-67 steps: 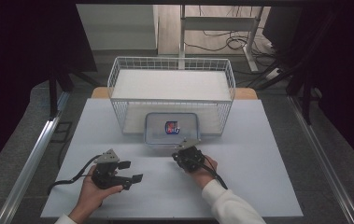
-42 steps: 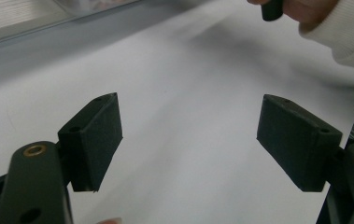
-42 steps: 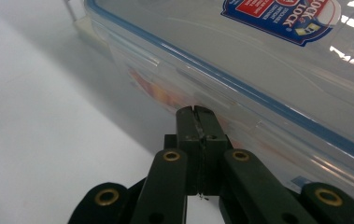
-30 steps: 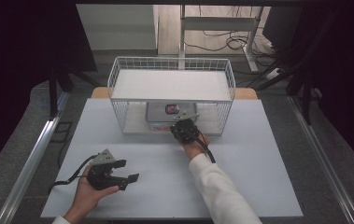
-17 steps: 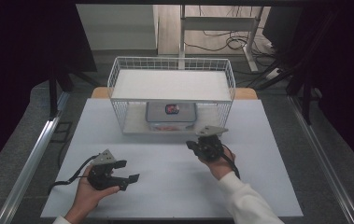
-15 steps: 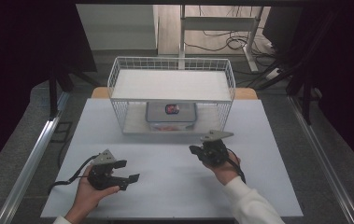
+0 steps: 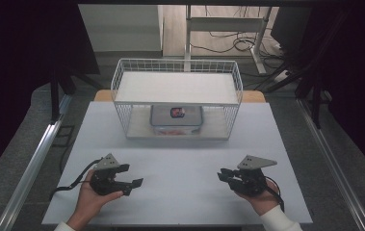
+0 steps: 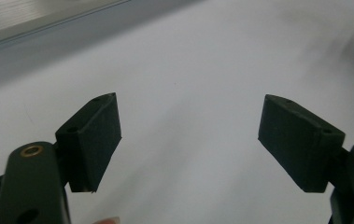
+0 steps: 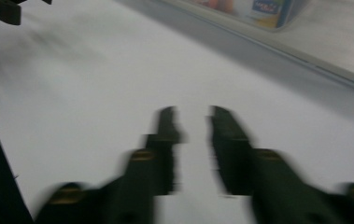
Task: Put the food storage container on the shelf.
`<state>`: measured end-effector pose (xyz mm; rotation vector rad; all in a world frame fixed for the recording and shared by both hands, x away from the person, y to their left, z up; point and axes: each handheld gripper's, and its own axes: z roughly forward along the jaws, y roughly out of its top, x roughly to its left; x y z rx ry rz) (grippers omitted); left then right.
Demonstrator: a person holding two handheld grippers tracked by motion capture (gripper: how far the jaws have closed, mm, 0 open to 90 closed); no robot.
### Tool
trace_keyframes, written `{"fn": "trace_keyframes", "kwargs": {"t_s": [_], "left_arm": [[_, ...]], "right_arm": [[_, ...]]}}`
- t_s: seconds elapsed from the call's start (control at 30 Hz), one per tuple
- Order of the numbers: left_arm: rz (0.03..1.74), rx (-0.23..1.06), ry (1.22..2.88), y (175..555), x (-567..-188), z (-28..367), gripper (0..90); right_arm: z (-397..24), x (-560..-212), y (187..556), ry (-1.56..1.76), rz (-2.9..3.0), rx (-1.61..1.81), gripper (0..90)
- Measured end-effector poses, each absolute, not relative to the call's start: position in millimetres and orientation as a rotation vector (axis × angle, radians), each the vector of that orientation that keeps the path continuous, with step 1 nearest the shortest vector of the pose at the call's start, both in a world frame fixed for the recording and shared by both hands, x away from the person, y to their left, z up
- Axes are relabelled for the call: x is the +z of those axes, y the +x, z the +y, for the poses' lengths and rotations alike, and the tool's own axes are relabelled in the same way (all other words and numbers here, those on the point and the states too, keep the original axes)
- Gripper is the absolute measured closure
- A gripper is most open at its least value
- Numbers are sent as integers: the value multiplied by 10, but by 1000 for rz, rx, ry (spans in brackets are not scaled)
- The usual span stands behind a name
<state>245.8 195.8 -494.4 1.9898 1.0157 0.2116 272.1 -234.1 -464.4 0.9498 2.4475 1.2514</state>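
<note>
Small flat box (image 7: 176,116) with a clear lid and a red-and-dark label, lying on the lower shelf of the wire rack (image 7: 122,82) at the far middle of the bench (image 7: 180,163), under the upper shelf. Probably light and stiff, a thin plastic pack; lid likely smooth and a little slippery, maybe easy to dent under a hard squeeze. Contents not readable at this size.

Best taken by the near short wall or across the two long sides, low on the body and not on the lid. Approach only from the open front of the rack, flat and low, because the upper shelf leaves little room above. Better to slide out than to lift.

Left gripper (image 7: 134,183) near the front left corner, resting in the hand, fingers (image 8: 93,140) spread wide over bare bench, holding nothing. Right gripper (image 7: 223,175) near the front right corner, well apart from the box, fingers (image 9: 167,135) close together with a narrow gap, empty; view blurred.
</note>
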Motion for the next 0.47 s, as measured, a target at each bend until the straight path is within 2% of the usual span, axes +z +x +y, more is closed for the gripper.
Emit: {"fn": "trace_keyframes", "kwargs": {"t_s": [0.03, 0.07, 0.13, 0.2, 0.47], "left_arm": [[1016, 213, 1991, 2462, -4945, 1958, 211], [1017, 212, 1992, 2464, -4947, 1955, 210], [1016, 212, 1991, 2464, -4946, 1953, 209], [1017, 217, 1988, 2464, -4941, 1959, 208], [1024, 225, 1983, 2482, -4925, 1978, 204]], "right_arm": [[-2332, -4643, 2706, 956, 2424, 1238, 469], [-2319, -4639, 2696, 965, 2406, 1218, 391], [-2301, -4633, 2683, 963, 2382, 1206, 331], [-2299, -4626, 2679, 978, 2371, 1197, 286], [-2346, -4623, 2687, 985, 2368, 1205, 215]]}}
